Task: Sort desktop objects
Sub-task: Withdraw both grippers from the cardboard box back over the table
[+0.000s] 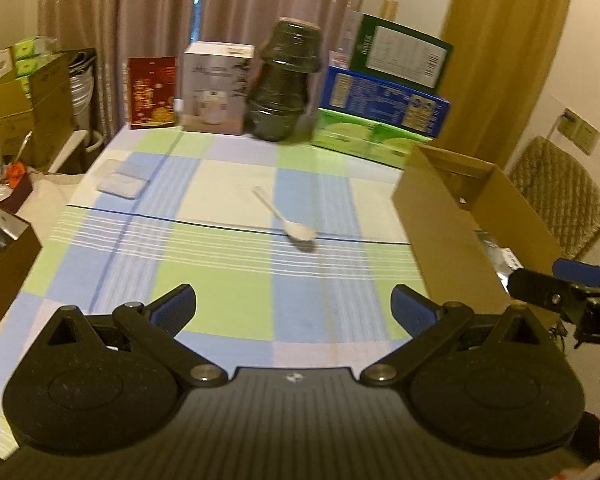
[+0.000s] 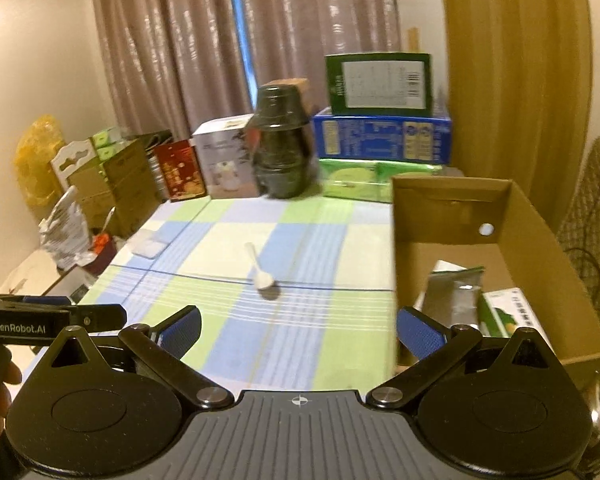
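Observation:
A white plastic spoon [image 1: 288,216] [image 2: 260,270] lies alone in the middle of the checked tablecloth [image 1: 228,280] [image 2: 236,320]. A flat white case [image 1: 122,180] [image 2: 150,246] rests near the cloth's far left edge. An open cardboard box [image 1: 456,240] [image 2: 540,240] stands at the right, with a silver pouch [image 2: 454,300] and a green-and-white packet [image 2: 512,314] inside. My left gripper [image 1: 293,308] hovers open over the near cloth, nothing between its blue pads. My right gripper [image 2: 299,330] is open too, beside the box's left wall, holding nothing.
Along the far edge stand a red packet [image 1: 153,92], a white appliance box [image 1: 216,88], a dark stack of bowls [image 1: 286,80] and stacked green and blue cartons [image 1: 384,96]. Cardboard boxes [image 1: 20,112] and bags crowd the floor at left. A chair [image 1: 560,196] is behind the box.

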`<state>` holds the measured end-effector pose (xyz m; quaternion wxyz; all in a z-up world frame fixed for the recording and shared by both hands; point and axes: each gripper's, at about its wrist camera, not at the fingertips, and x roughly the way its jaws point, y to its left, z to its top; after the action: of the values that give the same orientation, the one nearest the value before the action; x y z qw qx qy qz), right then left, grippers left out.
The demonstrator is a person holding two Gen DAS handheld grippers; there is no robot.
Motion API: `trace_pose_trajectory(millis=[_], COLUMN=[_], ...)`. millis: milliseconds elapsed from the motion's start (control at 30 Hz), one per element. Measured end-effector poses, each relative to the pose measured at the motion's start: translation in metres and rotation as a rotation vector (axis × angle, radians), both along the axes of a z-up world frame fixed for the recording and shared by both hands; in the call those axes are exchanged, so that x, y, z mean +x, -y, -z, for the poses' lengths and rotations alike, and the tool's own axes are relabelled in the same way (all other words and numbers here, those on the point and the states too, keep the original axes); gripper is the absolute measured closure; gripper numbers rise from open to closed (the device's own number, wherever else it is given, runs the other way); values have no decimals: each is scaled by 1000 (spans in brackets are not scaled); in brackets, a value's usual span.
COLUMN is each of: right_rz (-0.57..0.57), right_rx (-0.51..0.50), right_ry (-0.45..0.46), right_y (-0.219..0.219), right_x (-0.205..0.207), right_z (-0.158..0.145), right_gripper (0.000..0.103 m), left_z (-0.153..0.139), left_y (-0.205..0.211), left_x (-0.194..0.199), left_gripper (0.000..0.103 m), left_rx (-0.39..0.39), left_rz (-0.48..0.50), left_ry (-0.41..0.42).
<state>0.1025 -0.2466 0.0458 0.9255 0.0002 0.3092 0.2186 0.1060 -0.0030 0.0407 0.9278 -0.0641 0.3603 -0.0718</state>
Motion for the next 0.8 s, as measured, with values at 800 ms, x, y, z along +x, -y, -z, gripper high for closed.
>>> trace_pose_trajectory(millis=[800], right_rz=[-147], right_rx=[-52], right_ry=[12], right_y=[-99], right_x=[84], right_z=[84], right_gripper=[2], left_z=[77], left_y=[-105], left_x=[79], left_gripper=[1], left_rx=[199], left_rz=[-6], left_ry=[44])
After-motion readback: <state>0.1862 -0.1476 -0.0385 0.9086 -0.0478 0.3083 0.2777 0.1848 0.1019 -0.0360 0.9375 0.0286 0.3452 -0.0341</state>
